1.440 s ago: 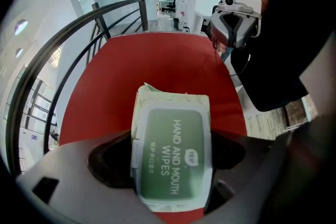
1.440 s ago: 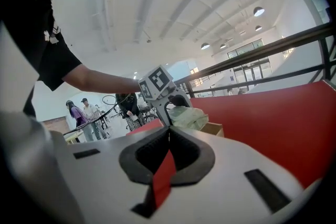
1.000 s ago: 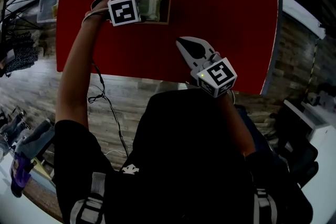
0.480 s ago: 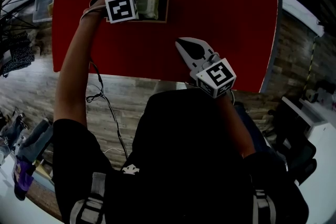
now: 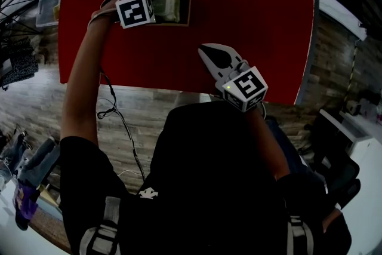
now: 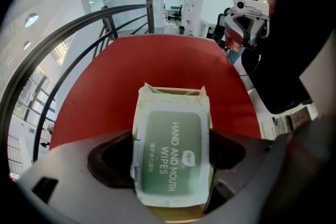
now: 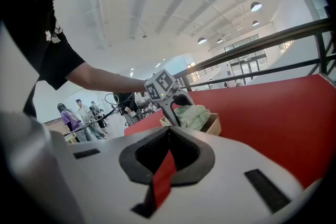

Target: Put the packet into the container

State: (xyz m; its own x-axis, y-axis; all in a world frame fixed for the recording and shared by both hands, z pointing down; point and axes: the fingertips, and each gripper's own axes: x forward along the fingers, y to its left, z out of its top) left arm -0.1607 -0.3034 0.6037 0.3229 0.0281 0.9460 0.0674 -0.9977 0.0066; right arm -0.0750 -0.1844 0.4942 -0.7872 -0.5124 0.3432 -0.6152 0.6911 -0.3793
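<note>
Left gripper (image 6: 170, 134), hand-held: jaws parted to the width of the packet (image 6: 170, 150) and set against its two long sides, so it is clamped on the packet. From the head view this gripper (image 5: 154, 8) is at the far left part of the red table (image 5: 250, 15), reaching in from the left over the container (image 5: 187, 9).

Packet, soft, pale green, wet wipes: lies flat in the container, label face up. Its long axis runs straight along the left gripper's line, one short end close to the camera, the other pointing away toward the container's far wall (image 6: 176, 92). The print "HAND AND MOUTH WIPES" runs lengthwise on the darker green flap. In the head view the packet (image 5: 169, 6) lies left to right across the table.

Container, tan, open-topped, box-shaped: stands on the table; the packet fills most of it, and its upper surface rises above the rim.

Right gripper (image 7: 168, 136), hand-held: jaws together, nothing between them, only a sliver of red table showing through the slit. It (image 5: 209, 52) hovers over the near part of the table, well apart from the container, with its tips turned toward the far left. Its camera looks across at the packet (image 7: 191, 115) and the container (image 7: 212, 124).
</note>
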